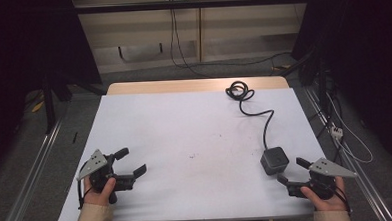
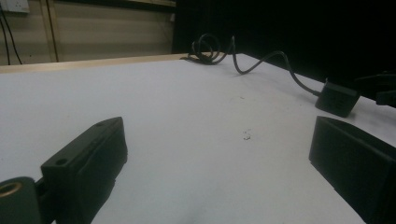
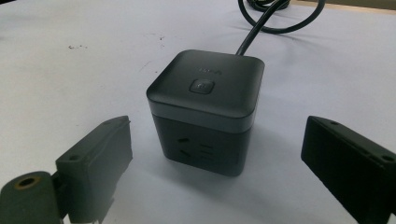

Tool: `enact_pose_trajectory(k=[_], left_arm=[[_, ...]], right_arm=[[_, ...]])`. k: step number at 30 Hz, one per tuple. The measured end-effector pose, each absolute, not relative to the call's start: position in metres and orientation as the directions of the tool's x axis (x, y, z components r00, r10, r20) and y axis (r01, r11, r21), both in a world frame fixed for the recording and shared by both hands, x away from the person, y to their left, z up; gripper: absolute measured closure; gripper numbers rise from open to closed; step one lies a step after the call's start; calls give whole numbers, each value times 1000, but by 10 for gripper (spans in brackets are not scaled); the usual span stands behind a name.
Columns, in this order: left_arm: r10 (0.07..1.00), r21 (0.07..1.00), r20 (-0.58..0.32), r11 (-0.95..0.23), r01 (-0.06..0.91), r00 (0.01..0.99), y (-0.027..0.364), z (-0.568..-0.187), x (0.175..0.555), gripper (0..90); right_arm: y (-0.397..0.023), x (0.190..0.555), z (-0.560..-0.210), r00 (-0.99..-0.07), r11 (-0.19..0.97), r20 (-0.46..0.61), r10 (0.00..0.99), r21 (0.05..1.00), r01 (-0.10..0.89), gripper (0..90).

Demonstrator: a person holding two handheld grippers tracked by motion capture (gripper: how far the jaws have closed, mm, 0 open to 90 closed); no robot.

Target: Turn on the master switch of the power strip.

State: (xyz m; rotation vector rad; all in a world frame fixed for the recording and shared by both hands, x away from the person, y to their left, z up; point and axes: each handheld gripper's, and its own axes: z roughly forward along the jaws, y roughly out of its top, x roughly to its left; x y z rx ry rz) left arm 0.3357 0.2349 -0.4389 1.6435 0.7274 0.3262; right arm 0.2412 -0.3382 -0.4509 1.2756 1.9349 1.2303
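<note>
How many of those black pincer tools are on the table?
2. The left tool is at the table's near left, jaws open. The right tool is at the near right, jaws open just short of the cube socket.

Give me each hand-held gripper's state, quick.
Left hand-held gripper: open, holding nothing.
Right hand-held gripper: open, facing the black cube-shaped plastic power socket, not touching.

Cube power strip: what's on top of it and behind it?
On top of the cube power strip sits one round button with faint lettering above, unreadable. Behind it, its cord runs off to a coil at the table's far edge. The rear face is hidden.
</note>
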Motion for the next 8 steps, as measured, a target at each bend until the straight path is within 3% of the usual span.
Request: enact_pose_trajectory(k=[8], left_arm=[[626, 958, -189, -52, 282, 757, 235, -439, 336, 39]], right_arm=[[-338, 242, -451, -427, 150, 60, 902, 885, 441, 87]])
